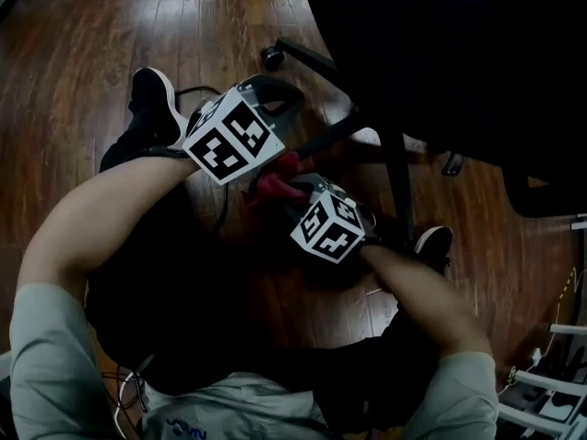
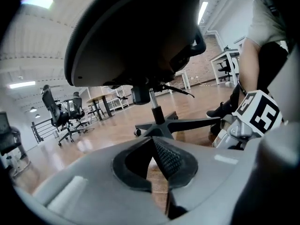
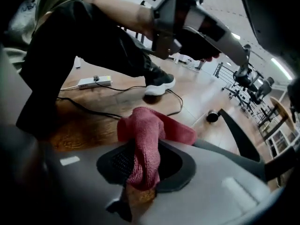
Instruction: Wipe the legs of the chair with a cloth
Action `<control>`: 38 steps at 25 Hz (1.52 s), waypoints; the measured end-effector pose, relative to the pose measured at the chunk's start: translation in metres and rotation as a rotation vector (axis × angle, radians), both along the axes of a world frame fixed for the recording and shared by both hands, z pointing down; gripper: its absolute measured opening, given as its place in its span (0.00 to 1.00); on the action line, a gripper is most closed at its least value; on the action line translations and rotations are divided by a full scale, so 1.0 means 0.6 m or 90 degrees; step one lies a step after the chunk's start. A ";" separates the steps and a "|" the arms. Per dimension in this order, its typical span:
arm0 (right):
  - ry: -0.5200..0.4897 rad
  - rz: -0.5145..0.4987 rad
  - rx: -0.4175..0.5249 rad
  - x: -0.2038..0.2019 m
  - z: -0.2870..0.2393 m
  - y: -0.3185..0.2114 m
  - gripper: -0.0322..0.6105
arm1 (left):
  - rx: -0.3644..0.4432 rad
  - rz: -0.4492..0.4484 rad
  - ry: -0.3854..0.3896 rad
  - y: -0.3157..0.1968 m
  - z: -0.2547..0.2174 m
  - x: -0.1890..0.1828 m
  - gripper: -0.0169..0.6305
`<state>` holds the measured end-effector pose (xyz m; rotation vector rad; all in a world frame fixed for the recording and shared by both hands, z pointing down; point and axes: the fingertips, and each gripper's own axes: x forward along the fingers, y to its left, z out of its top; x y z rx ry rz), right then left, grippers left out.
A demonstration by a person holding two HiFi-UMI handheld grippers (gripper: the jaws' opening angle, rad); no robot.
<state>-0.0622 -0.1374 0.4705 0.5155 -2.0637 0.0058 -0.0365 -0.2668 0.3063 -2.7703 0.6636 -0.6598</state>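
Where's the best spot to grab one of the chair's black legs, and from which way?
Grab the chair leg around the middle of its long bar, coming down from above. It's thin and lies low and nearly flat over the floor, so fingers fit across its sides; the ends sit on wheels and may roll.

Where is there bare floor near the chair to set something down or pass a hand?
Bare wood floor lies beyond the left shoe, left of the caster. Crowded: the chair legs, the red cloth and cables bunch between it and the right shoe.
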 end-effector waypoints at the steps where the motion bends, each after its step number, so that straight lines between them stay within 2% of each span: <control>1: 0.005 0.001 0.019 0.005 -0.009 -0.003 0.19 | 0.006 -0.003 0.007 0.006 -0.012 0.002 0.03; 3: 0.017 0.063 0.084 0.044 -0.035 -0.041 0.19 | 0.014 0.001 0.012 0.019 -0.027 0.006 0.03; 6: 0.025 0.262 0.182 0.155 -0.088 -0.135 0.20 | 0.017 -0.001 0.012 0.027 -0.033 0.009 0.03; 8: 0.026 0.374 0.194 0.223 -0.108 -0.172 0.20 | 0.010 -0.010 0.020 0.027 -0.036 0.014 0.03; 10: 0.025 0.408 0.171 0.247 -0.101 -0.179 0.20 | 0.001 -0.020 0.032 0.025 -0.040 0.020 0.03; 13: 0.014 0.342 0.110 0.193 -0.061 -0.151 0.20 | -0.007 -0.030 0.047 0.021 -0.046 0.027 0.03; 18: -0.010 0.126 -0.024 0.051 0.001 -0.054 0.20 | -0.010 -0.038 0.049 0.013 -0.043 0.032 0.03; 20: -0.013 0.058 -0.033 0.024 0.000 -0.029 0.20 | -0.008 -0.037 0.047 0.014 -0.042 0.031 0.03; 21: -0.014 0.055 -0.013 0.024 -0.009 -0.035 0.20 | -0.006 -0.037 0.047 0.014 -0.042 0.030 0.03; 22: -0.015 0.079 0.021 0.035 -0.024 -0.054 0.20 | -0.005 -0.038 0.046 0.013 -0.043 0.028 0.03; 25: 0.005 0.231 0.158 0.114 -0.087 -0.144 0.20 | -0.004 -0.044 0.047 0.012 -0.046 0.026 0.03; 27: 0.038 0.319 0.219 0.175 -0.121 -0.191 0.20 | -0.004 -0.043 0.051 0.013 -0.048 0.029 0.03; 29: 0.069 0.361 0.231 0.209 -0.133 -0.215 0.20 | -0.004 -0.039 0.053 0.017 -0.049 0.032 0.03; 31: 0.080 0.348 0.206 0.200 -0.120 -0.217 0.20 | -0.005 -0.037 0.053 0.019 -0.050 0.033 0.03; 33: 0.063 0.280 0.151 0.146 -0.091 -0.195 0.20 | -0.006 -0.036 0.053 0.019 -0.050 0.035 0.03; 38: -0.003 0.013 0.009 -0.028 -0.036 -0.077 0.20 | -0.010 -0.043 0.052 0.015 -0.046 0.034 0.03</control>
